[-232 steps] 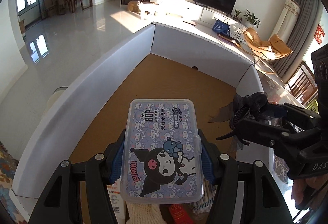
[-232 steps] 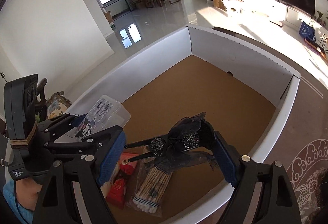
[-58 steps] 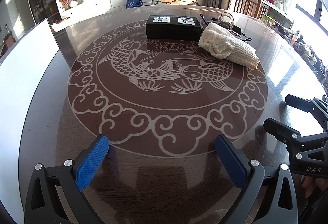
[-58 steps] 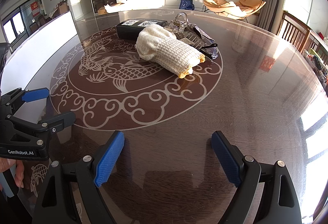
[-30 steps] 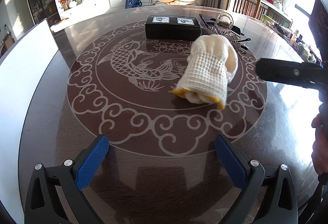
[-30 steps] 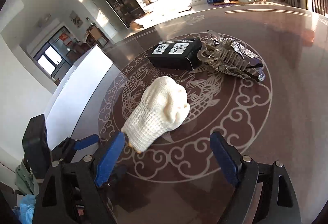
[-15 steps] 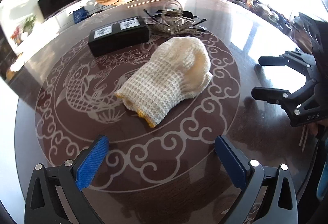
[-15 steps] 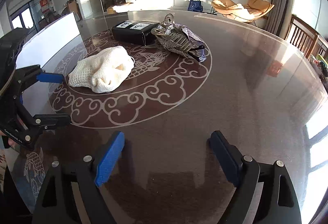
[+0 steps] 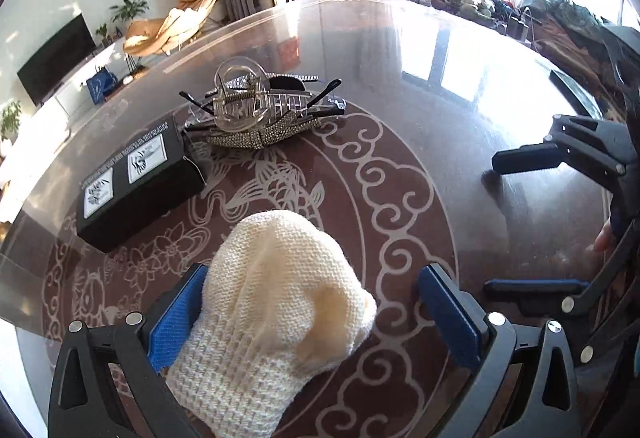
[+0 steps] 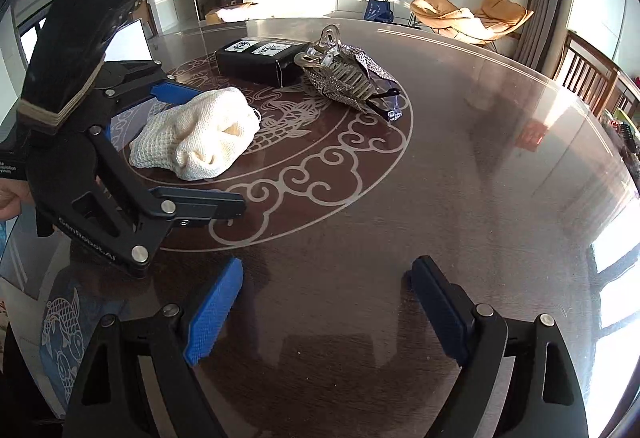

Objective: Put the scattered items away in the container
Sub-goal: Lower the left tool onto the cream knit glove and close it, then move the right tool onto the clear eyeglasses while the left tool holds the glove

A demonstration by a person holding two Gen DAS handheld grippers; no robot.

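A cream knit glove [image 9: 280, 302] lies on the dark patterned table [image 9: 400, 173]. My left gripper [image 9: 314, 278] is open and straddles it. The left pad [image 9: 176, 318] touches the glove's side, and the right pad [image 9: 448, 318] stands apart from it. In the right wrist view the glove [image 10: 200, 137] lies between the left gripper's [image 10: 208, 149] two fingers. My right gripper [image 10: 326, 270] hovers open over bare table, nearer than the glove, holding nothing. A white container wall [image 10: 128, 41] shows behind the left gripper.
Beyond the glove lie a black box [image 9: 136, 181] and a pile with a clear hair claw [image 9: 244, 97], a rhinestone piece [image 9: 260, 131] and glasses [image 10: 384, 105]. The right gripper [image 9: 520, 222] hangs at the right. Chairs and clutter stand past the table's far edge.
My left gripper has moved forward and down, so the glove now lies between its fingers. The right gripper has stayed open and back from the items.
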